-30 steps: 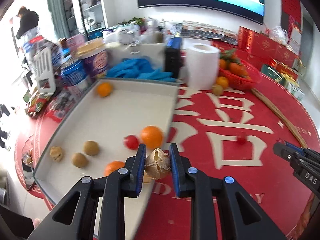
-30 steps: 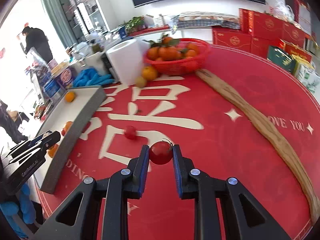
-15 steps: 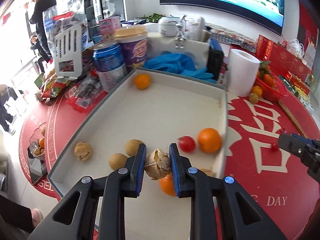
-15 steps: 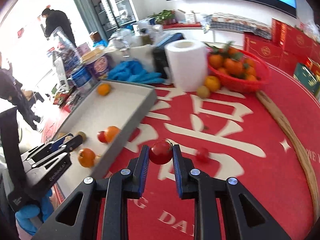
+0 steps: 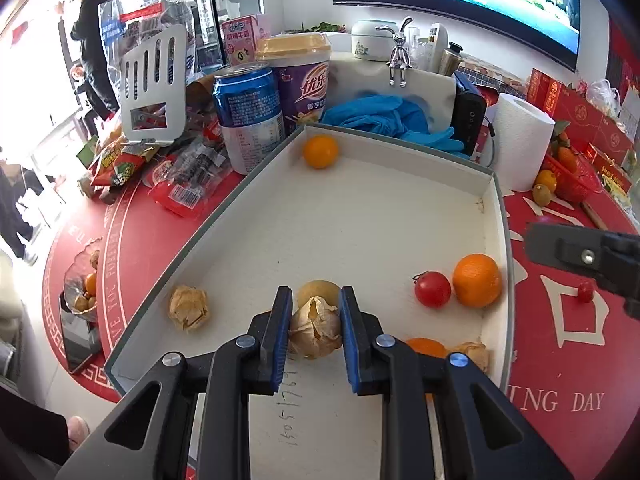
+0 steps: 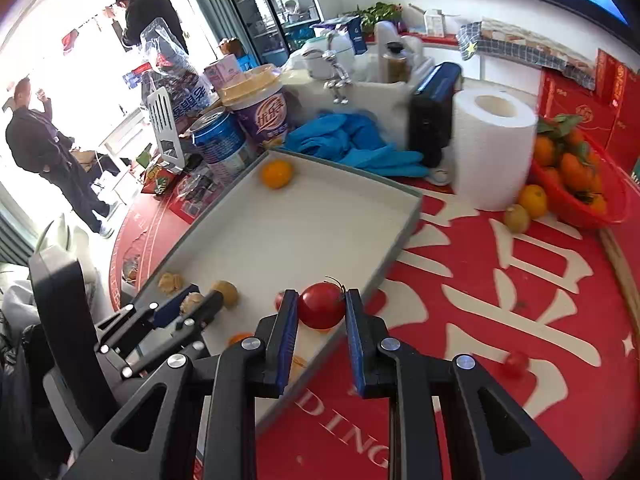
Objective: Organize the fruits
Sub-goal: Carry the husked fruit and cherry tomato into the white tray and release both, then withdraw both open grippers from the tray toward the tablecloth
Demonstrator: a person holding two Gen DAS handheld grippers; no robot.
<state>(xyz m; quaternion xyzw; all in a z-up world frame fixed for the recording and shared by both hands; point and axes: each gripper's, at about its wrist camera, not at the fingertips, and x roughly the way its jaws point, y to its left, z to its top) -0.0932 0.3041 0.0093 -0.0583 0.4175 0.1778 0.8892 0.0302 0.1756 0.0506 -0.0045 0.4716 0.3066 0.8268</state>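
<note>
Table [image 6: 500, 280]: red, we see open room right of the tray [image 5: 494, 184].
Left tongs [image 5: 315, 330]: clenched on husked fruit [image 5: 316, 332], over tray's near half.
Right tongs [image 6: 321, 306]: clenched on tomato [image 6: 321, 305], above tray's right edge.

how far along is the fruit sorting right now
Partly done. Already in the tray: an orange, a tomato, a smaller orange and a husked fruit. In hand: the left hand-held gripper is shut on another husked fruit over the tray, and the right hand-held gripper is shut on a tomato at the tray's edge. Left: a small tomato on the red tablecloth.
</note>
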